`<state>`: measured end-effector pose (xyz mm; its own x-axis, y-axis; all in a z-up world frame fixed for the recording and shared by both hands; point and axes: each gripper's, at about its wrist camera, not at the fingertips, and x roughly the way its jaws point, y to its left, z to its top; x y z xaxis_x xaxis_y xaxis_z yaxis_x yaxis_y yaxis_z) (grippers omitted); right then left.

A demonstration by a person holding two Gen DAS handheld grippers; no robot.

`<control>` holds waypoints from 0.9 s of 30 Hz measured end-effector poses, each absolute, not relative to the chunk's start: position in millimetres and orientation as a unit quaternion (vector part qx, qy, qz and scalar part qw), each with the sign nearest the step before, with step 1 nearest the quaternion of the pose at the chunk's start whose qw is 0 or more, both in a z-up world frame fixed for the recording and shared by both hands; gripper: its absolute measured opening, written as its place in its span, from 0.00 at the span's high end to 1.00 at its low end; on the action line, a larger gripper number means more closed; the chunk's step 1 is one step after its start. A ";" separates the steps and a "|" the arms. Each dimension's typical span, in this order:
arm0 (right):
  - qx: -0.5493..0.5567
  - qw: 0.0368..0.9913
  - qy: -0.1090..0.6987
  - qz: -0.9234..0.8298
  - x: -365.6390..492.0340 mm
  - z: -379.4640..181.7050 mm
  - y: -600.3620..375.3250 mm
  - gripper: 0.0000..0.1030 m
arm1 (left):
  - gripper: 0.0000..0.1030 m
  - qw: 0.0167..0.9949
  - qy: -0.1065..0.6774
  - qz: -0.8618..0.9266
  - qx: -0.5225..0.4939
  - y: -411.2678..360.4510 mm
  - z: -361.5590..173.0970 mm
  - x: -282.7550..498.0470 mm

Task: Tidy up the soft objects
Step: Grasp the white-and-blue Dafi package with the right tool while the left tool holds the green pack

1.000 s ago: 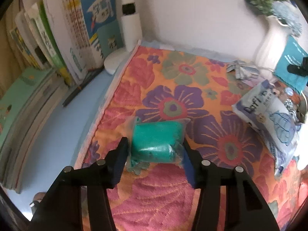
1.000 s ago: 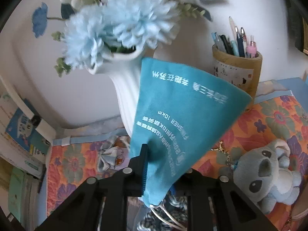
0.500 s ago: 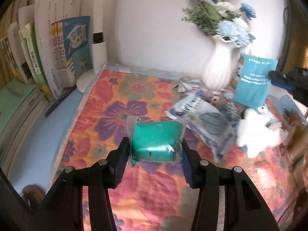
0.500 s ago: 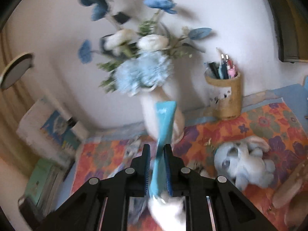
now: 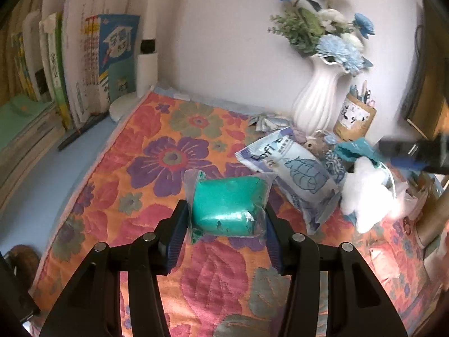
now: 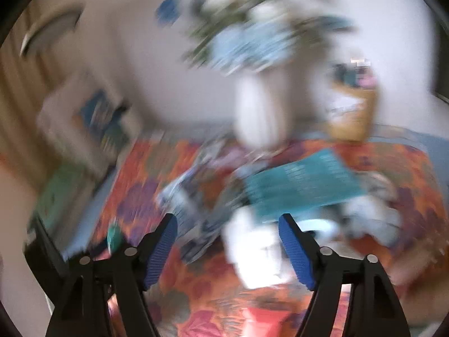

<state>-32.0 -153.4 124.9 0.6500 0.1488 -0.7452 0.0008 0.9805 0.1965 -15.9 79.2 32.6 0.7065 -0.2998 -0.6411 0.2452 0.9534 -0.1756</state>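
Now the right gripper (image 6: pixel 227 250) jaws have just sprung wide, dropping the teal cloth pouch (image 6: pixel 303 188) onto the pile at frame centre; the left gripper (image 5: pixel 224 224) grips the bagged green bundle (image 5: pixel 228 205).

A flowered cloth (image 5: pixel 157 174) covers the desk, with books (image 5: pixel 84 64) standing along its left edge and a lamp base (image 5: pixel 123 106) just behind its far left corner. At the far right a vase (image 5: pixel 317 104) stands against the wall, a pen holder (image 5: pixel 355 120) just to its right. Before them lies a printed pouch (image 5: pixel 294 168), a plush toy (image 5: pixel 367 193) at its right and a folded bag (image 5: pixel 356 148) behind the toy.
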 end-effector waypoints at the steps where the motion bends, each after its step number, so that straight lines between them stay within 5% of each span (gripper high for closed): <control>1: 0.063 0.896 0.437 0.056 -20.0 113.6 -135.1 0.24 | 0.54 0.923 0.354 -0.147 -0.041 79.9 32.2 -15.1; 10: -0.098 0.872 0.477 0.049 43.6 43.5 -58.2 0.24 | 0.54 0.920 0.359 -0.153 -0.043 80.2 28.5 -13.6; 12: -0.109 0.873 0.473 0.038 44.5 34.2 -56.3 0.34 | 0.54 0.920 0.358 -0.154 -0.045 80.7 28.4 -13.3; 13: -0.103 0.873 0.475 0.043 43.8 32.2 -58.4 0.52 | 0.54 0.920 0.358 -0.154 -0.046 80.7 28.4 -13.1; 15: -0.079 0.879 0.468 0.052 39.5 33.6 -63.1 0.55 | 0.54 0.919 0.359 -0.155 -0.045 80.0 28.1 -13.0; 27: 0.087 0.893 0.434 0.079 -45.6 83.2 -107.0 0.56 | 0.54 0.921 0.352 -0.165 -0.011 62.2 38.8 -30.7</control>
